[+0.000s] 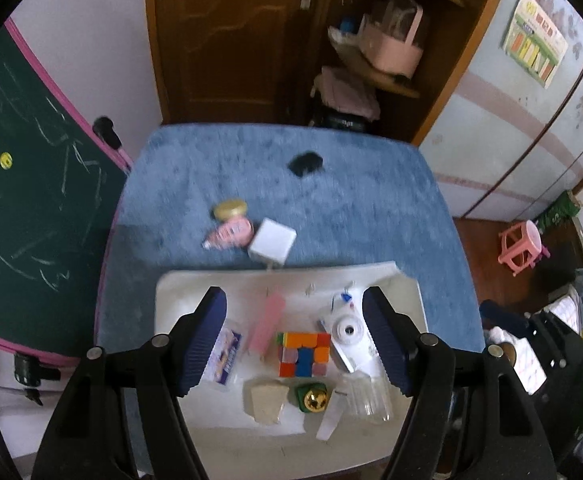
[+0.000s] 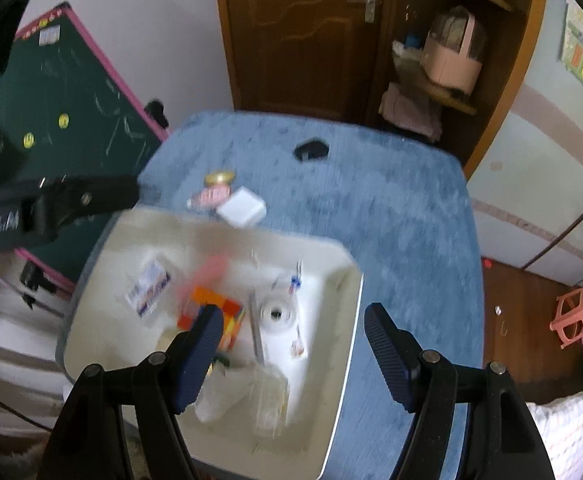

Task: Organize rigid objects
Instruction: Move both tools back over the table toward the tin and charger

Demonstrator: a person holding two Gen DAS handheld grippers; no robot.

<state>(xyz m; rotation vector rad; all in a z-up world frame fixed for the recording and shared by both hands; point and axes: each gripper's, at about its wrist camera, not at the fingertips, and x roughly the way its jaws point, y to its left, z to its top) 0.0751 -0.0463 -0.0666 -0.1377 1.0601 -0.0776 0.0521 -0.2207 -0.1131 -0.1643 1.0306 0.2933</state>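
Blue plush cloth covers our counter [image 1: 331, 208], and on its near end sits a white tray [image 1: 179, 280] holding most of the rigid objects. Centre of the tray, we see a scrambled puzzle cube [image 1: 303, 354]; just left of it leans a pink bar [image 1: 268, 322], and further left lies a small clear packet with blue print [image 1: 227, 354]. To the cube's right rests a white toy camera [image 1: 347, 330] with a round lens. In front of the cube sit a beige block [image 1: 266, 398], a green-and-gold piece [image 1: 311, 397], and a clear plastic cup [image 1: 369, 396] on its side.

Beyond the tray's far edge, out on the cloth, three things wait together: a white charger cube [image 1: 272, 241] just past the rim, a pink tube [image 1: 229, 233] touching its left side, and a gold-lidded jar [image 1: 230, 209] behind the tube. Further back lies a small black object [image 1: 306, 163], well apart.

Our left gripper [image 1: 295, 340] hovers above the tray, jaws apart, nothing between them. Our right gripper [image 2: 293, 354] hangs over the tray's right rim [image 2: 355, 300], likewise spread wide and empty; that view is blurred. Behind stand a wooden door [image 1: 227, 40] and a green chalkboard [image 1: 31, 200].
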